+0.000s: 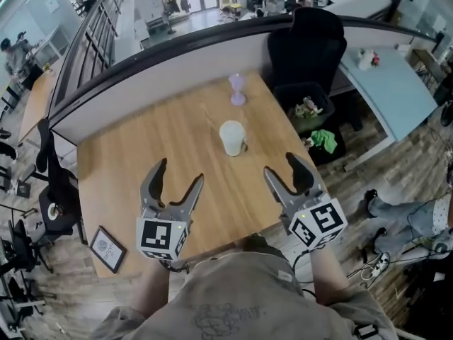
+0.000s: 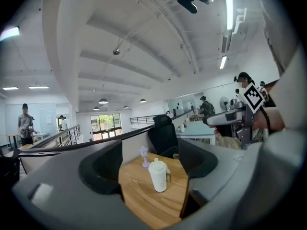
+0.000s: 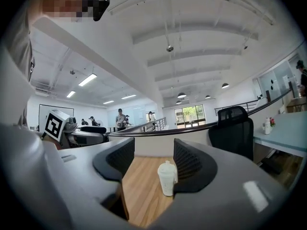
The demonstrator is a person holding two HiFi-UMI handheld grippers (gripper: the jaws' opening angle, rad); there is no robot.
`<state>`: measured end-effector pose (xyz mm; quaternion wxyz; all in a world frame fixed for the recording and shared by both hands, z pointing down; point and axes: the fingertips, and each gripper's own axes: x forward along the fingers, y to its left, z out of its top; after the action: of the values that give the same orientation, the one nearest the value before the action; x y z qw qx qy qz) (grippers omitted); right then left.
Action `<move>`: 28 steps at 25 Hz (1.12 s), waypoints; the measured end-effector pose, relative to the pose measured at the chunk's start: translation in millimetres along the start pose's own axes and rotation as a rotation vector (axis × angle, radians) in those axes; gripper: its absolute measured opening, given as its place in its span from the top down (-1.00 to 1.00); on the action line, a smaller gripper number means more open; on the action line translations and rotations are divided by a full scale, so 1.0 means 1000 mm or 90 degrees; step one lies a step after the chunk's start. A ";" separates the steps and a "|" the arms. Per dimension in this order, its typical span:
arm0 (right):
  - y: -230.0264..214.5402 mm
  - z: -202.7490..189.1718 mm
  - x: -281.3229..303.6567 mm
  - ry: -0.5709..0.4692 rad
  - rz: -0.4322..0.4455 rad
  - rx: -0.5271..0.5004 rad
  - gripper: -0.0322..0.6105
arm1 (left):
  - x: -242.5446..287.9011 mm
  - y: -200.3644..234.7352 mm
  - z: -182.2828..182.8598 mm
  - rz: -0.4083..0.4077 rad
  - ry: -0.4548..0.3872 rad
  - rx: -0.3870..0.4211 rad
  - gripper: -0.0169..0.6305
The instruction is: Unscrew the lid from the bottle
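Head view: one white lidded bottle (image 1: 231, 139) is standing ahead of two empty grippers; left gripper (image 1: 178, 173) is gaping wide, right gripper (image 1: 280, 166) less; one small purple object (image 1: 237, 89) is sitting beyond.

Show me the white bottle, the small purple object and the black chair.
white bottle (image 1: 231, 130), head view, on its lid
small purple object (image 1: 237, 91), head view, on its middle
black chair (image 1: 306, 48), head view, on its backrest
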<state>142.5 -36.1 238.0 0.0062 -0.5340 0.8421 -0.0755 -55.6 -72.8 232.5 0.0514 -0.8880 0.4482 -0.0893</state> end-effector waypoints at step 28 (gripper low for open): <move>-0.066 -0.075 0.153 0.144 0.168 0.009 -0.21 | 0.124 -0.003 -0.101 0.012 0.116 -0.049 -0.38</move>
<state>128.9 -192.3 331.7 -0.0745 -0.4072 0.8995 -0.1398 -1.9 -171.7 346.3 -0.0231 -0.8733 0.4625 -0.1515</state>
